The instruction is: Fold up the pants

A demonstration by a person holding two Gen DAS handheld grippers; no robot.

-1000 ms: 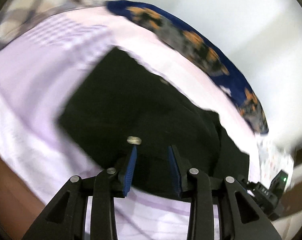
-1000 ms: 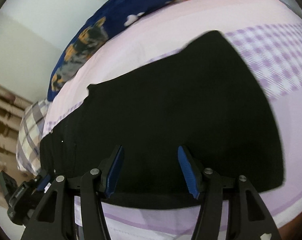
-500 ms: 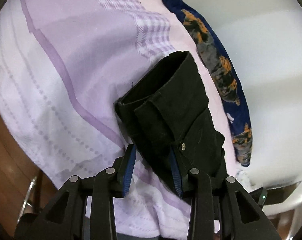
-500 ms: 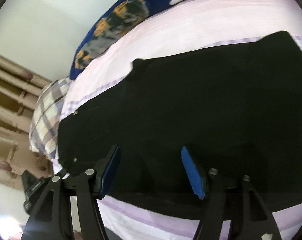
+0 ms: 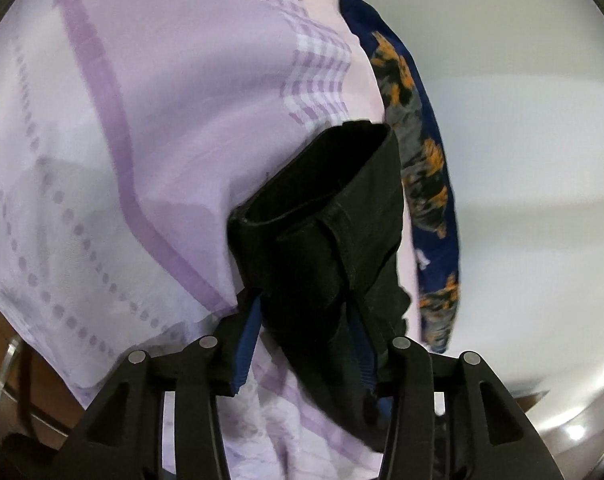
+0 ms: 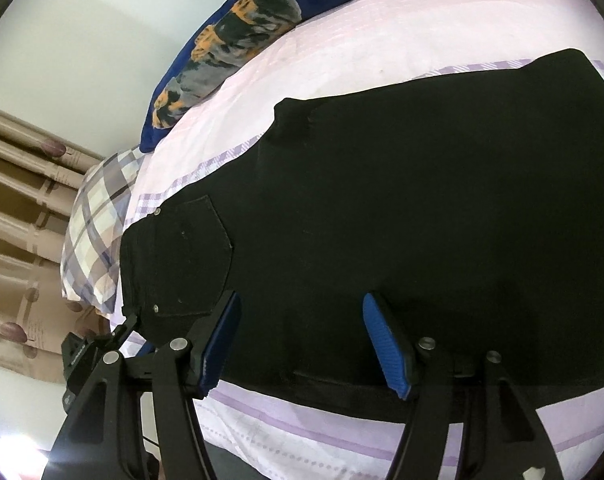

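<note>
black pants (image 6: 382, 200) flat on lilac bedsheet (image 5: 142, 140); left gripper (image 5: 302, 340) just widening round waistband (pads off cloth?), right gripper (image 6: 302, 344) wide, empty.

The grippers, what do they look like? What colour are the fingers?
Both look alike. The left gripper and right gripper have black angular frames with triangular cut-outs and round silver bolts. The fingers carry ribbed bright blue pads. No hands or sleeves show.

Cloth and ribbed pads
Matt black denim-like pants (image 6: 402, 208) lie on smooth lilac cotton bedsheet (image 5: 150, 128); tongs' pads (image 6: 386, 348) ribbed blue.
</note>
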